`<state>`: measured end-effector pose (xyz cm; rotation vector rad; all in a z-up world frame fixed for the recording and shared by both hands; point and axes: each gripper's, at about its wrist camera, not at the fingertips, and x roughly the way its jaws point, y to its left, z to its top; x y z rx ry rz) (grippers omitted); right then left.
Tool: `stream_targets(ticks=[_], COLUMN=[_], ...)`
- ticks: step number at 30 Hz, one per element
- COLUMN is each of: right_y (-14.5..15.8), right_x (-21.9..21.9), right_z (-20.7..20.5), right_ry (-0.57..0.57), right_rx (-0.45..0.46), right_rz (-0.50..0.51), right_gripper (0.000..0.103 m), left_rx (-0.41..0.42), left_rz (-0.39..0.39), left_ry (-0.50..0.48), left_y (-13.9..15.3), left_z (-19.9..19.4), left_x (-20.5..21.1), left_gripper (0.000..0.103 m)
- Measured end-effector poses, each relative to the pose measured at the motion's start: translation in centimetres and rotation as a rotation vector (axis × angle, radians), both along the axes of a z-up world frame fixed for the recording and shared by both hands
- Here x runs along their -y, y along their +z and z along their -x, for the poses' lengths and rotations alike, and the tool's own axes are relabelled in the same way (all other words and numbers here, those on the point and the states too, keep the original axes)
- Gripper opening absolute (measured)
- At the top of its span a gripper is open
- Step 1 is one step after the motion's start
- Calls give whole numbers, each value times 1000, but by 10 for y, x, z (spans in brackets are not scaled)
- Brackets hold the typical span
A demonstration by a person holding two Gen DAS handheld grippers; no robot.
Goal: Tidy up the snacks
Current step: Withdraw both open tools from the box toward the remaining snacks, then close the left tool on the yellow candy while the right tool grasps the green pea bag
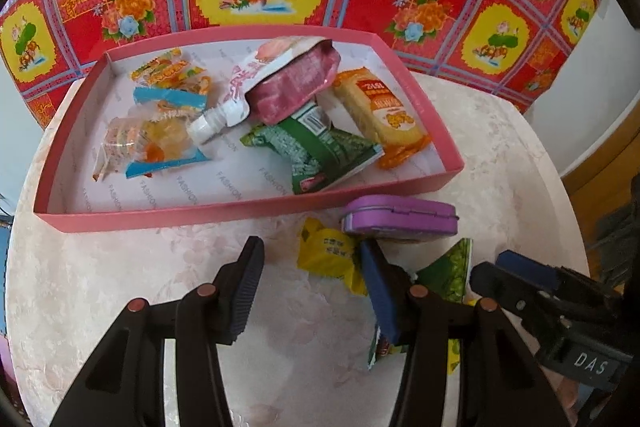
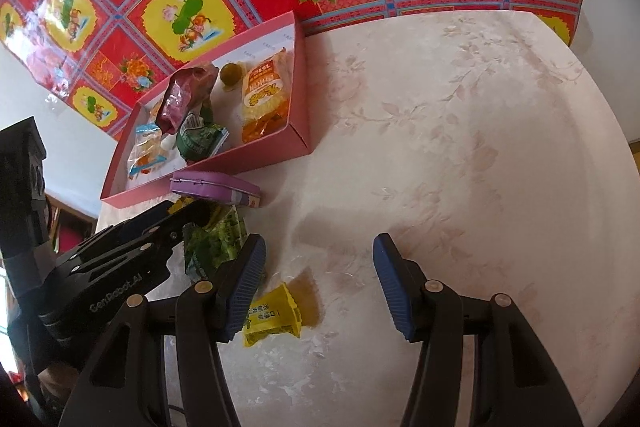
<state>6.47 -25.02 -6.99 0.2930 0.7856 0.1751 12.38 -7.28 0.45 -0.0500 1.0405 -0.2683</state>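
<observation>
Left wrist view: the left gripper [image 1: 312, 283] is held apart over bare table [image 1: 120, 267], gripping nothing. The right gripper [image 2: 320, 279] is apart too, so the yellow candy [image 2: 276, 315] should be centred before squeezing, then dropped in the pink box [image 1: 248, 211].

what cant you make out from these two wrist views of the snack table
- Left wrist view: the green packet is mostly hidden by the left gripper's finger.
- Left wrist view: print on the yellow packet is too small to read.
- Right wrist view: the pink tray's near-left contents are hidden behind its wall and the purple tin.
</observation>
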Motion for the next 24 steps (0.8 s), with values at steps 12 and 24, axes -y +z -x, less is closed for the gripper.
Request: stream_targets(ticks=[12, 24], right_y=[3, 9], right_x=[-11, -40], right_z=[4, 9], right_ry=[16, 102], right_rx=[7, 29], right_rz=[15, 44], right_gripper=[57, 57], left_rx=[30, 35], left_rz=[8, -62], left_ry=[-13, 103], left_y=[6, 6], left_z=[12, 27], left_x=[-6, -49], left_gripper=[26, 26])
